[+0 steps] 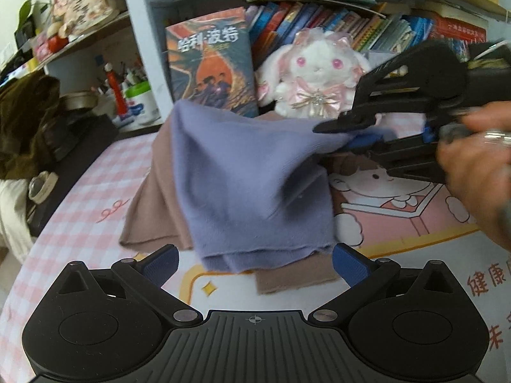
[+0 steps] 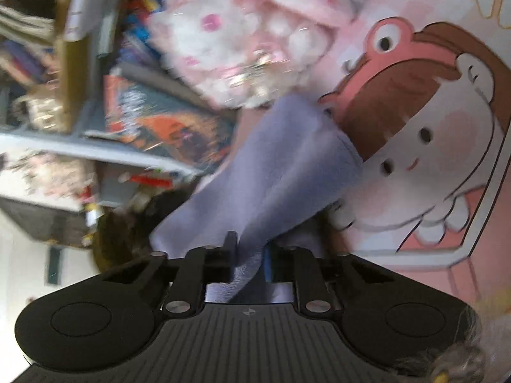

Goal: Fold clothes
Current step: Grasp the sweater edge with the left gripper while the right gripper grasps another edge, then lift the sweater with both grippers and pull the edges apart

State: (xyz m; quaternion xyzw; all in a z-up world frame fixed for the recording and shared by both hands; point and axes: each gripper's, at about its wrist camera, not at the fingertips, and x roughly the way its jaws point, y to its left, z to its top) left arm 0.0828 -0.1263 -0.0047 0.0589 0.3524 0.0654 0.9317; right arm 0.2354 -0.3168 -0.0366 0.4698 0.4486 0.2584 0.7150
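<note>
A lavender cloth (image 1: 246, 185) hangs in the middle of the left wrist view, lifted by one corner, its lower hem resting on a brown cloth (image 1: 153, 204) spread on the table. My right gripper (image 1: 346, 134) is shut on that raised corner at the right, held by a hand. In the right wrist view the lavender cloth (image 2: 271, 172) runs up from between the closed fingers of my right gripper (image 2: 250, 255). My left gripper (image 1: 255, 265) is open and empty, its blue pads either side of the cloth's lower hem.
The table has a pink checked cover (image 1: 95, 191) with a cartoon girl print (image 2: 415, 134). At the back stand a book (image 1: 210, 63), a white plush rabbit (image 1: 316, 73) and shelves of books (image 1: 351, 22). Dark clothing (image 1: 28, 127) lies at the left.
</note>
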